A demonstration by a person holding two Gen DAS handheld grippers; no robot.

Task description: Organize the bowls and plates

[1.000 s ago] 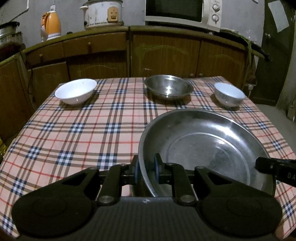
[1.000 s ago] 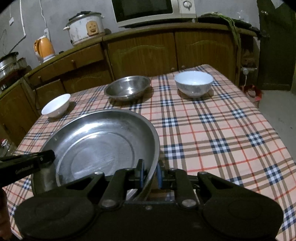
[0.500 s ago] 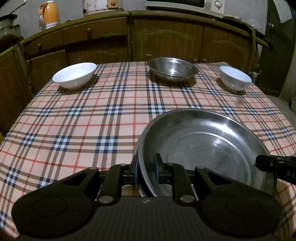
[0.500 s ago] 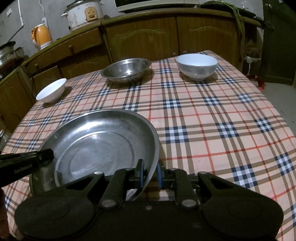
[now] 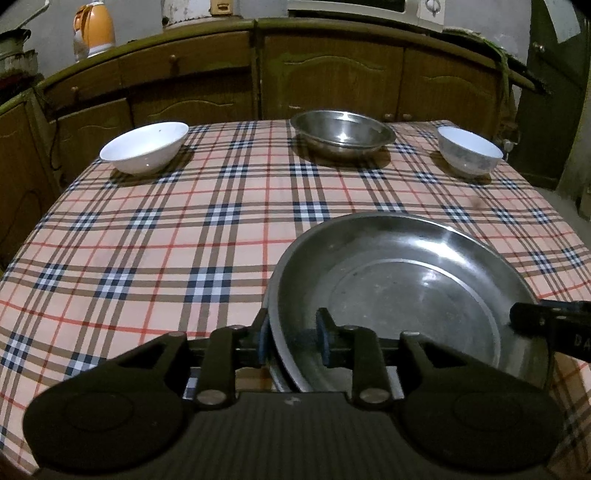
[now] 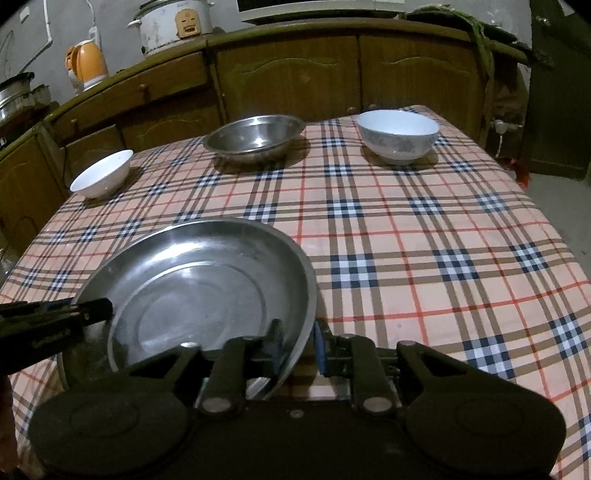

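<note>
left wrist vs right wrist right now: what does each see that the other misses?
Left wrist only: the left hand-held gripper astride the steel plate's left rim, and a microwave's edge.
Right wrist only: the right hand-held gripper astride the plate's right rim, plus the rice cooker's front.
Both: two white bowls, steel bowl, plaid tablecloth, orange kettle; jaws have just been opening.

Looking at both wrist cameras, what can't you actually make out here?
- Steel plate: its near rim, hidden by each gripper body in both views.
- Left gripper and right gripper: jaws just opening, rim between them; contact unclear.
- Microwave: cut off at the top edge.
- Table front edge: hidden.
</note>
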